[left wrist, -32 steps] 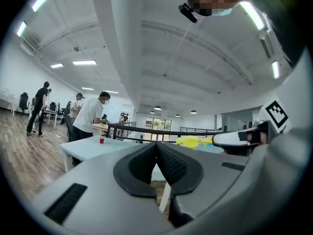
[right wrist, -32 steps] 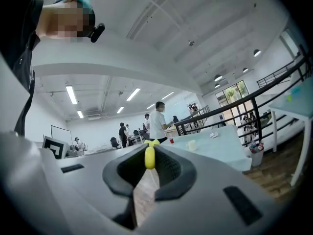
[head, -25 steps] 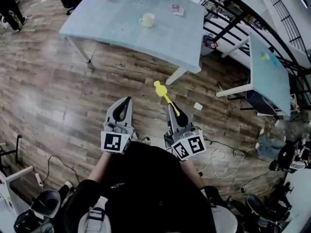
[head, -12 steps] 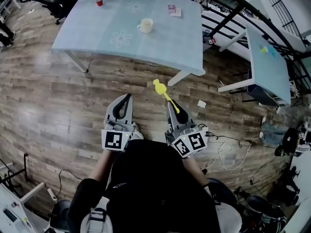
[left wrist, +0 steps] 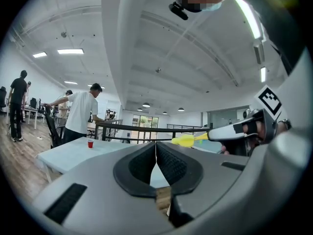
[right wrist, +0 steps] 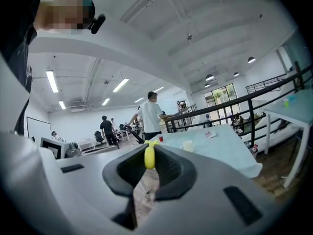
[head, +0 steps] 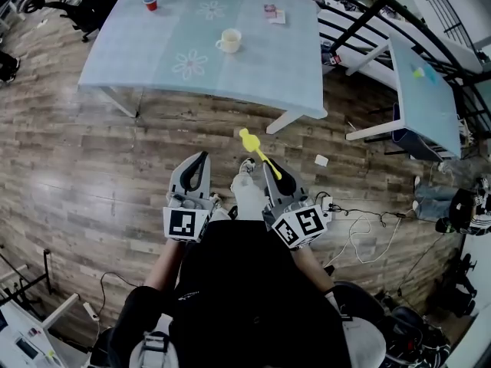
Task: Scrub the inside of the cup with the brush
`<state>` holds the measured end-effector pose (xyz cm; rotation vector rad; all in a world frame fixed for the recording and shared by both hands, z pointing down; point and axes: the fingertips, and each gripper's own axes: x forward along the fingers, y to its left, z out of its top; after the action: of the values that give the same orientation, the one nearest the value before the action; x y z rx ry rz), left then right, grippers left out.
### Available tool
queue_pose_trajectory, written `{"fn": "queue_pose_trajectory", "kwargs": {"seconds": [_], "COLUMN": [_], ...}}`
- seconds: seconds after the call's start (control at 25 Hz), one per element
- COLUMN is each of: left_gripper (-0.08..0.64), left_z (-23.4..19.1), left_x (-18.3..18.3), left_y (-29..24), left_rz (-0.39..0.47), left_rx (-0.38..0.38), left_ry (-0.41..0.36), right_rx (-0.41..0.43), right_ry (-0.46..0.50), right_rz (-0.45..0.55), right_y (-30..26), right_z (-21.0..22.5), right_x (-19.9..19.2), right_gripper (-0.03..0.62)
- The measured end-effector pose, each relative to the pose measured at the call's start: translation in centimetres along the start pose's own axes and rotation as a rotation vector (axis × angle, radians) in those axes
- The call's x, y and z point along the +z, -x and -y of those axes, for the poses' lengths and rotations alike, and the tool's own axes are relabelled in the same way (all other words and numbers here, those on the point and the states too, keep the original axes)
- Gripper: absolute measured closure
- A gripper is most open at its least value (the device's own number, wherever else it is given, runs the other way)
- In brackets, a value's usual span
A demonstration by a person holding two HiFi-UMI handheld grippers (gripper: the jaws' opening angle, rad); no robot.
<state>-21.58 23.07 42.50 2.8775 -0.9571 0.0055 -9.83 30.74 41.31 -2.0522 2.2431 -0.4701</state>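
The grey left gripper [head: 200, 159], fingers pressed together on nothing, and the right gripper [head: 268, 169], pinching the yellow plastic brush [head: 253, 146], have drawn nearer the pale blue surface [head: 138, 52]. The cream handled cup [head: 229, 40] stands there, well apart, so scrubbing hasn't begun.

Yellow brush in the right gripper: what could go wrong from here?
The right gripper pinches the yellow brush only at its handle end, so it may twist or slip. The cup stands loose on the table; with the left gripper shut and empty, scrubbing could tip it.
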Motion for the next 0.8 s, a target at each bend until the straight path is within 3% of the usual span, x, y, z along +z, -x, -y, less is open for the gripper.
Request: {"fn": "queue_pose_trajectory", "kwargs": {"seconds": [0.4, 0.8], "left_gripper": [0.546, 0.546], "left_z": [-3.1, -6.0], "left_x": [-0.5, 2.4], "left_y": [-3.6, -14.7], "left_rz": [-0.026, -0.01], "left_rx": [0.091, 0.154], "left_ry": [0.015, -0.033], "right_rx": [0.1, 0.178], "right_ry": [-0.005, -0.035], "right_rz": [-0.003, -0.024], "right_y": [-7.5, -16.4], "right_z": [2.8, 9.9], "right_x": [1.9, 5.3], "right_gripper": [0.552, 0.552]}}
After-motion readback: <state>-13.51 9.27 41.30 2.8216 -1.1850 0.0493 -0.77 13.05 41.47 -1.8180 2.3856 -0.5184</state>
